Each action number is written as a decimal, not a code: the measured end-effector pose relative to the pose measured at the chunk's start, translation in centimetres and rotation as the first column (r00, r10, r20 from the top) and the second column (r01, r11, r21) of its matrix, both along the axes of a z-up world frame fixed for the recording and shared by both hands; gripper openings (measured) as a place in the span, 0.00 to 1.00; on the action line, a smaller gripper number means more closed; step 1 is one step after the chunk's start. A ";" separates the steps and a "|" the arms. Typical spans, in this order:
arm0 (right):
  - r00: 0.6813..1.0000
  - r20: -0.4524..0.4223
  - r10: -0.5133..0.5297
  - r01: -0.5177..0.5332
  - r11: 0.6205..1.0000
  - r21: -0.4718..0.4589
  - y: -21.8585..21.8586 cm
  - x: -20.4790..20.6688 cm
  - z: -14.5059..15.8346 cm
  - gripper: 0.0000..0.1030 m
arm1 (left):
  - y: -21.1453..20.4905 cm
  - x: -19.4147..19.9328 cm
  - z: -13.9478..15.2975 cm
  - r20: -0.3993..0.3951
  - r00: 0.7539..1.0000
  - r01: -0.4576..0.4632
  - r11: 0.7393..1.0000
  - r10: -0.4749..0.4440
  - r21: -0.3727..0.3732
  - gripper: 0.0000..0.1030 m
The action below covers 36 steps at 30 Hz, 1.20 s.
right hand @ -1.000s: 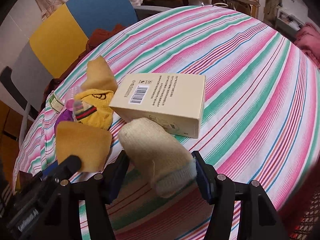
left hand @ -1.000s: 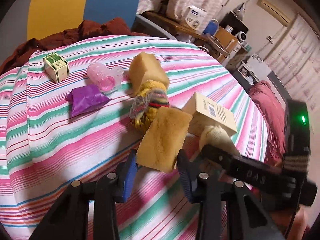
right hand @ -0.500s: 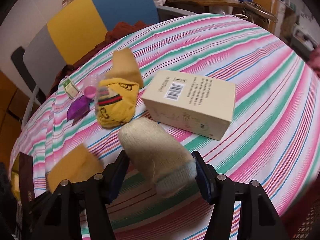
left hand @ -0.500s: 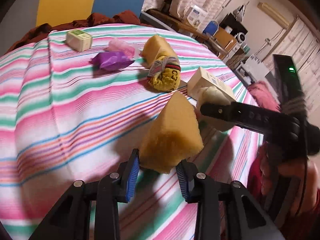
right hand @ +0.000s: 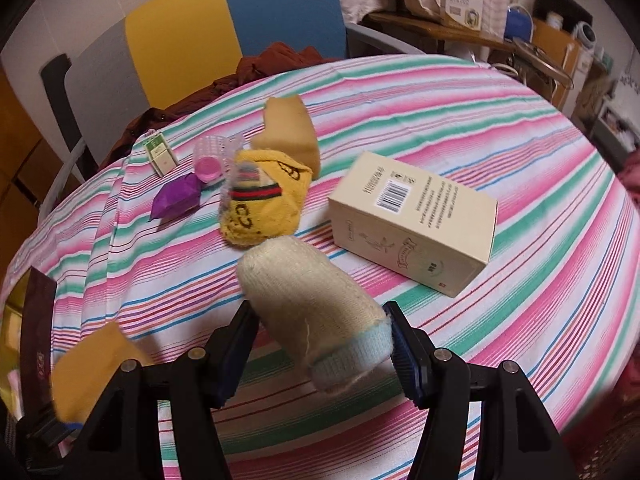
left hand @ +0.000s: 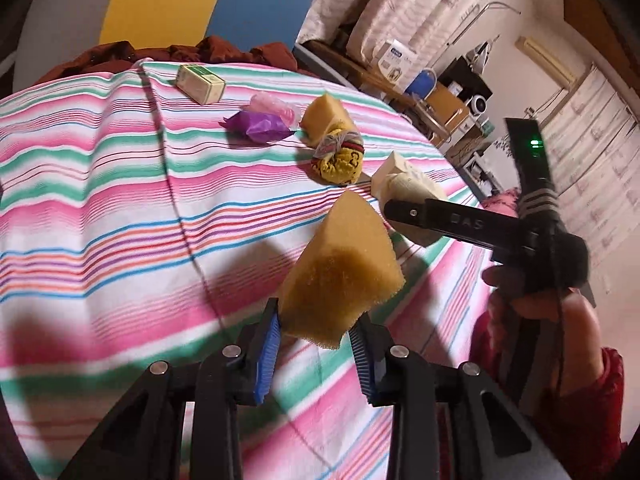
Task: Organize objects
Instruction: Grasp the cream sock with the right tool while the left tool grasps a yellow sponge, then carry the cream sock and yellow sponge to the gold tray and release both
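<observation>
Two tongs pinch loads: left tongs a sponge, right tongs a cream sock.

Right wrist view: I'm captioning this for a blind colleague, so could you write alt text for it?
The right gripper clamps a rolled cream sock above a striped tablecloth. Behind it lie a cream barcoded box, a yellow knitted bundle against a tan sponge, a purple wrapper and a small green box.
</observation>
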State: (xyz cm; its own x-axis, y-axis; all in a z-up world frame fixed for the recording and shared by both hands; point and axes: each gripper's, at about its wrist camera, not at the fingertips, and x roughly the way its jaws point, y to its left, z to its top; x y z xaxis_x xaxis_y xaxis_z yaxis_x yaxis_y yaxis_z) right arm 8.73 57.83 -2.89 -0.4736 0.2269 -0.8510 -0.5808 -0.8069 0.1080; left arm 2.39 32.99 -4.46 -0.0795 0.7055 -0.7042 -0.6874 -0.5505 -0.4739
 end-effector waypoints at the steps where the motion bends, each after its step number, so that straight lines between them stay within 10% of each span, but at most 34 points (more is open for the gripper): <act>1: 1.000 -0.002 0.009 -0.009 1.000 0.000 -0.2 -0.2 0.0 0.62 | -0.6 0.2 0.1 0.004 1.000 -0.007 1.000 0.007 0.009 0.32; 15: 0.993 0.049 0.107 -0.114 0.981 0.157 -4.8 -1.3 0.9 0.62 | -7.5 1.7 2.0 -0.029 0.998 -0.055 0.995 0.058 0.080 0.32; 36: 0.953 -0.001 0.303 -0.303 0.953 0.008 -16.9 -2.8 1.7 0.62 | -17.5 1.0 4.1 -0.094 0.973 -0.195 0.971 0.210 0.141 0.32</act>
